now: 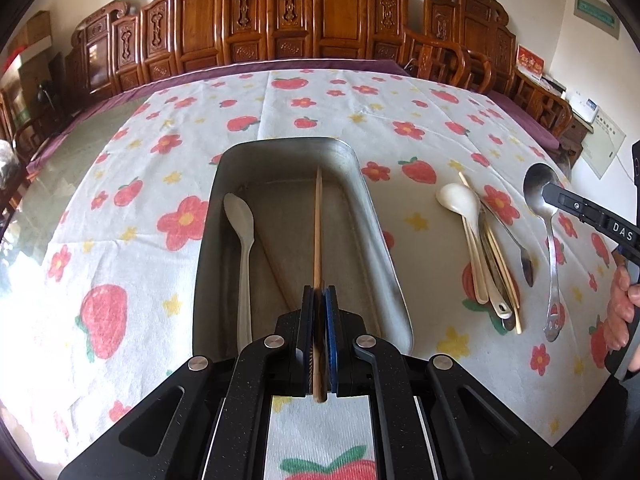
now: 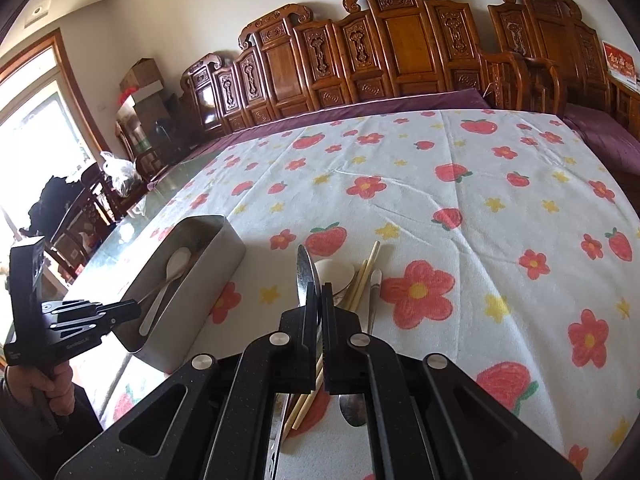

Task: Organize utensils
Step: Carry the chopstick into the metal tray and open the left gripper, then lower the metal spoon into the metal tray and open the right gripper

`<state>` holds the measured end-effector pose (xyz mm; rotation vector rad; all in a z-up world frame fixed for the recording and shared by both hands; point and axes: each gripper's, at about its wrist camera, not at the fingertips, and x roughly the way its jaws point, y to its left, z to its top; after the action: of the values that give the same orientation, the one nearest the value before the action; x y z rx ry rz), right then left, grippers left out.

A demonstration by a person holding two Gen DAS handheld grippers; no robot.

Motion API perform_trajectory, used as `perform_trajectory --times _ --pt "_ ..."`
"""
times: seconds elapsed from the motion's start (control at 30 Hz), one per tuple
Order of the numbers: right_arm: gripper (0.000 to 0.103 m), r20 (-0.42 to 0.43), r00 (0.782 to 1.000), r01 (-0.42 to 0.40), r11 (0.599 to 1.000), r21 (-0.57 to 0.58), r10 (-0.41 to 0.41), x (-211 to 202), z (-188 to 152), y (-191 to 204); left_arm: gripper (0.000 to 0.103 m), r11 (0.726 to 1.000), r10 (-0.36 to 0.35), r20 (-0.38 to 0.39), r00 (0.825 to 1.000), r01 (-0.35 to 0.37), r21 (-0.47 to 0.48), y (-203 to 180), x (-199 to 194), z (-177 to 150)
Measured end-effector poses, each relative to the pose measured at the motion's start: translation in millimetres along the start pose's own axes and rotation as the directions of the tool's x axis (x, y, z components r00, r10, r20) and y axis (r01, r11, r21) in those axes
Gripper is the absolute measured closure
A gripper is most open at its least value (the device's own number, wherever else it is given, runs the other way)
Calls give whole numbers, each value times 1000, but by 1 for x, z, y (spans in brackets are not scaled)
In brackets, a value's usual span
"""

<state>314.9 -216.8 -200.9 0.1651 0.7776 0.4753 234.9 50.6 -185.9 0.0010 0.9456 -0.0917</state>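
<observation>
Left wrist view: the left tool (image 1: 320,300) is tilting down over the steel tray (image 1: 372,204), clamping a wooden chopstick (image 1: 318,220) whose long axis is pointing to twelve o'clock. A white plastic spoon (image 1: 242,240) is lying inside the tray at nine o'clock.

Right wrist view: the right tool (image 2: 321,296) is angling down over the flowered bench cloth (image 2: 460,176), pinching a shiny metal spoon (image 2: 306,276), bowl pointing to twelve o'clock. Loose utensils (image 2: 362,280) are lying just beyond.

Readable lettering: one clear mark

White letters "DAS" stand on the black finger of the right gripper (image 1: 538,192); small print on the left gripper (image 2: 138,310) body is too blurred to read.
</observation>
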Motion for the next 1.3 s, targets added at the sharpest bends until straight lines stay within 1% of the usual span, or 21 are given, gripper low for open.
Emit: perform_trajectory --times 0.2,0.37,0.63,0.8,1.07,1.3 --pt "100 -4 1000 -10 1000 -15 10 1 0 7 98 1000 -5 0 1000 5 -6 1 1 3" --pt "100 3 1000 -14 999 -38 14 -6 2 20 98 1000 -11 22 1000 11 -7 4 -3 8" --pt "100 21 1000 -20 996 -87 21 -16 16 61 98 999 -17 78 997 19 -33 18 -24 15" --pt "100 19 1000 -16 992 -125 19 -15 27 86 98 999 -11 108 994 16 -46 31 -37 15" --pt "100 14 1000 -20 988 -150 23 1 45 118 97 998 1 135 991 8 -62 49 -52 13" --pt "100 6 999 -37 989 -145 39 28 60 147 97 996 24 154 988 -11 -84 64 -59 13"
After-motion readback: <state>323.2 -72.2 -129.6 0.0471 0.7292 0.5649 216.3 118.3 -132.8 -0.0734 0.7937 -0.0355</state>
